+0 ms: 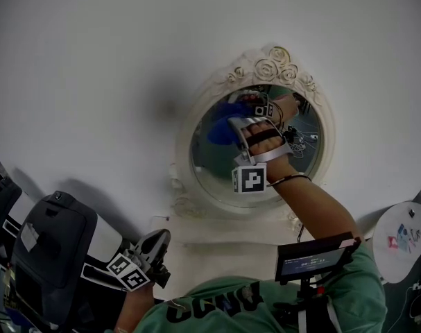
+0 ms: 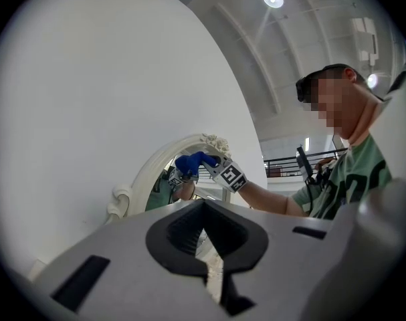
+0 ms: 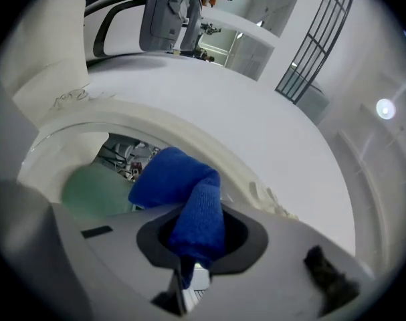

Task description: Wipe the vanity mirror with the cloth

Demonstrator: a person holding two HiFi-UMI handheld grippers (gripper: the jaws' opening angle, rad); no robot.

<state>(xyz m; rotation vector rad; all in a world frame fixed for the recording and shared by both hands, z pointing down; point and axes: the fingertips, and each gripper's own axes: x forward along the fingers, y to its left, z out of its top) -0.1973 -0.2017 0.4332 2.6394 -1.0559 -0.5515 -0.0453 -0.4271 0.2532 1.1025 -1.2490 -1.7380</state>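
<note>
An oval vanity mirror (image 1: 217, 168) in an ornate white frame (image 1: 265, 66) hangs on the white wall. My right gripper (image 1: 239, 115) is up against the glass, shut on a bunched blue cloth (image 1: 222, 126). In the right gripper view the blue cloth (image 3: 184, 196) fills the jaws, pressed at the mirror's upper rim (image 3: 189, 136). My left gripper (image 1: 161, 237) stays low at the bottom left, away from the mirror, shut with nothing in it. From the left gripper view I see the mirror (image 2: 159, 176), the cloth (image 2: 191, 162) and the right gripper (image 2: 204, 166) from the side.
A white ledge (image 1: 217, 233) runs below the mirror. A dark grey and white machine (image 1: 50, 248) stands at the lower left. A small screen (image 1: 314, 259) sits at the person's chest. A round white tabletop (image 1: 404, 241) shows at the right edge.
</note>
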